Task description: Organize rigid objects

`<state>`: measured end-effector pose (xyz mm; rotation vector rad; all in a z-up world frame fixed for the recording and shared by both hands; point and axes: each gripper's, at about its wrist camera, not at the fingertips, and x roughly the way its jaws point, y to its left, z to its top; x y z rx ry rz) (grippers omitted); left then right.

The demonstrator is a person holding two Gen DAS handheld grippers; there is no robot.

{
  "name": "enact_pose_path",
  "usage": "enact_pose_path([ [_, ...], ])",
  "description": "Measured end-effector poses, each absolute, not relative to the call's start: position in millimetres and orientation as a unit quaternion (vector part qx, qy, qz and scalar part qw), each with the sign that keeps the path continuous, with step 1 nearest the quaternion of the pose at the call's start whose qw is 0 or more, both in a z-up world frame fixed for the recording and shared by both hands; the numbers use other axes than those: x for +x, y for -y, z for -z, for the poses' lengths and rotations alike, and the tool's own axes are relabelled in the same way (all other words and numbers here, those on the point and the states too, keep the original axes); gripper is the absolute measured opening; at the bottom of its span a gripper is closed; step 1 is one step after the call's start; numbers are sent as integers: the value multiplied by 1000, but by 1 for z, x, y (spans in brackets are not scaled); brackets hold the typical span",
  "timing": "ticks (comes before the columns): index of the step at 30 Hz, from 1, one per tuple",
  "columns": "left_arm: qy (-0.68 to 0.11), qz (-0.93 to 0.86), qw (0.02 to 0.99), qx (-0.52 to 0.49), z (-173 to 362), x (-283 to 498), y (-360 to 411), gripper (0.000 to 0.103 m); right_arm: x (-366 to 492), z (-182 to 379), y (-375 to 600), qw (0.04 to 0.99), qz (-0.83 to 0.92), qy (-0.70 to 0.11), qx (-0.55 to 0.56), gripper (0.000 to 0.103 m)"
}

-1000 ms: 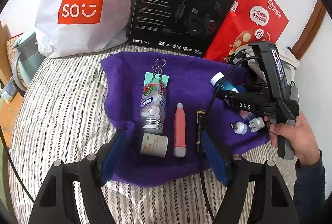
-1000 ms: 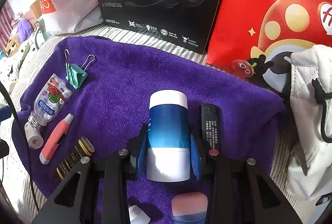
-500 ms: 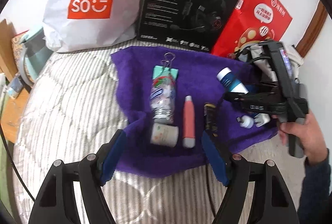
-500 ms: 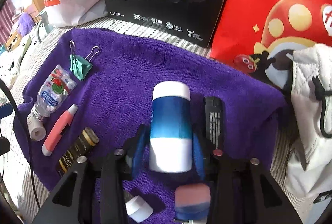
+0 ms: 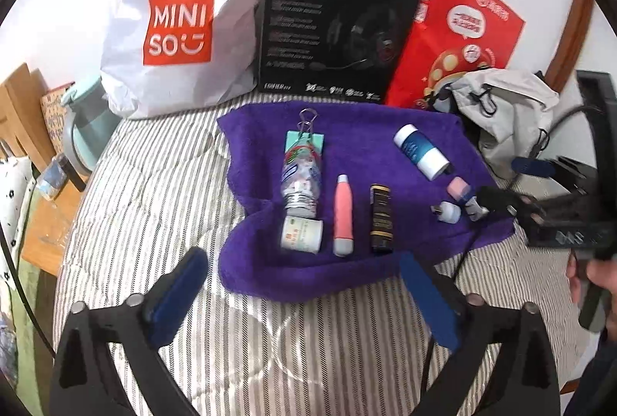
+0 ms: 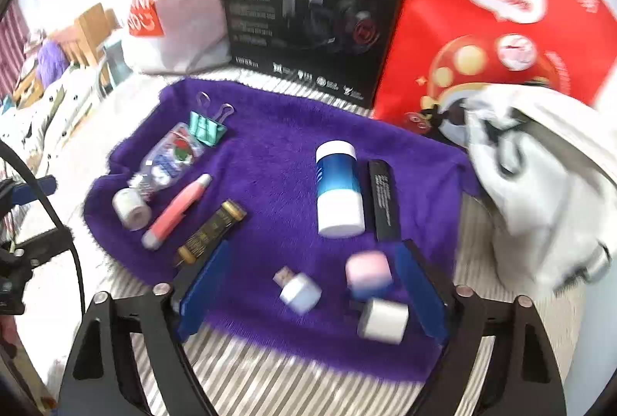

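Jaws wide on both grippers, empty; right gripper (image 6: 312, 296) low over purple towel (image 6: 277, 146).

Blurred by motion throughout the right wrist view: small print on the black headset box (image 6: 308, 3) unreadable, likewise the label on the slim black rectangular stick (image 6: 382, 200). Smeared too, the small white USB plug (image 6: 299, 286), the pink-capped little bottle (image 6: 368, 273) and the white cube-shaped adapter (image 6: 382, 319). Cut off at the left wrist view's right edge: the black handheld right gripper body (image 5: 574, 207), fingertips not distinguishable. White drawstring cloth bag (image 5: 501, 107) hiding the red paper bag's (image 5: 459, 30) lower corner.
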<state>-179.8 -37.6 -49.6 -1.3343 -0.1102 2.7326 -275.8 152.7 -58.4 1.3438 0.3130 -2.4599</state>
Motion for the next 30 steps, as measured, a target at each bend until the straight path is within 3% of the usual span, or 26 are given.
enact_pose_path([
  [3, 28, -894, 54, -444, 46, -172, 30, 103, -247, 46, -165, 152, 870, -88, 461, 103],
  [16, -1, -891, 51, -452, 52, -140, 11, 103, -142, 38, -216, 105, 889, -28, 445, 103],
  [24, -56, -897, 30, -436, 41, -122, -14, 103, -108, 35, -232, 82, 900, 2, 429, 103],
  [30, -55, -900, 33, -432, 34, -112, -18, 103, -90, 28, -238, 72, 904, 26, 421, 103],
])
